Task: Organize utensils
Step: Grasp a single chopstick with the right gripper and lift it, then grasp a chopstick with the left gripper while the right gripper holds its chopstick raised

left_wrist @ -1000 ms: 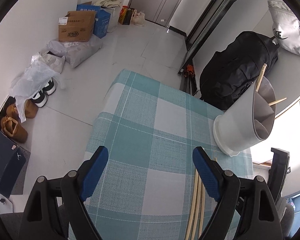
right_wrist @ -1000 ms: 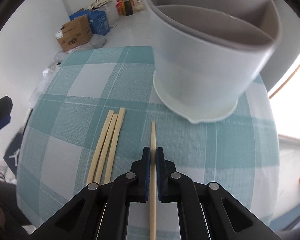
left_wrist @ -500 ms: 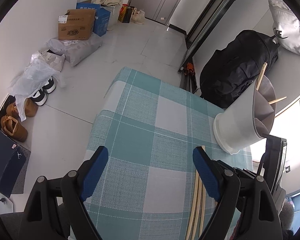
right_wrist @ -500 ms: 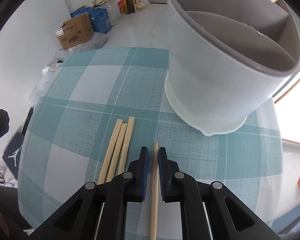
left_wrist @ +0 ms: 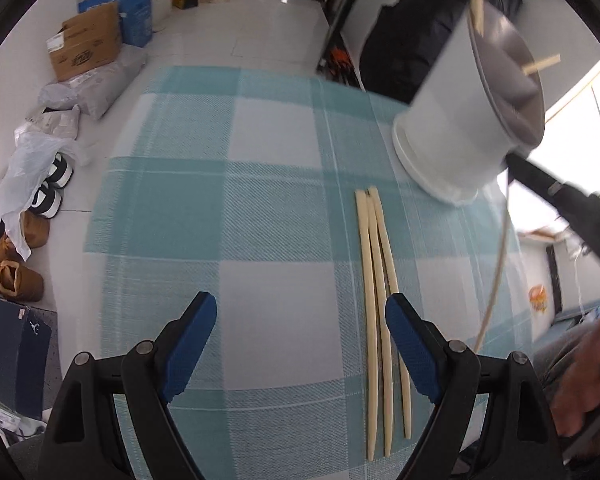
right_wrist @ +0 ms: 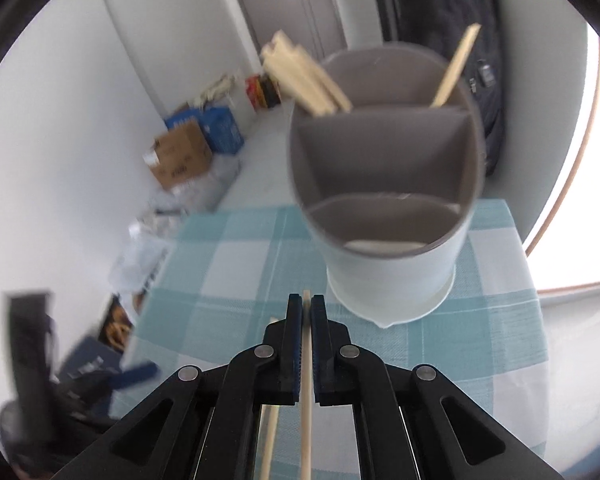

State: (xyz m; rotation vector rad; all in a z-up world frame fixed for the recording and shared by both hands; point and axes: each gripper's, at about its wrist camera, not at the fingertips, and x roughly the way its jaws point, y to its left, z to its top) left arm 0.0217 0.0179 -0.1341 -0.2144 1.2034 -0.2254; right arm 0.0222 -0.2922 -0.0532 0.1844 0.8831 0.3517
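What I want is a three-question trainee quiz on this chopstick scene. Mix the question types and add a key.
1. How many pale wooden chopsticks lie side by side on the teal-and-white checked tablecloth?
2. True or false: the left tool is clamped on a chopstick.
3. The right tool grips: A, a metal spoon; B, a single chopstick; C, nothing.
Key: 1, three; 2, false; 3, B.

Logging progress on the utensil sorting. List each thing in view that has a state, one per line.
Right tool: shut on a single chopstick, lifted off the tablecloth.
Left tool: open, holding nothing.
Three chopsticks: lying side by side on the tablecloth.
Holder: upright, far compartment has chopsticks, middle one looks empty.
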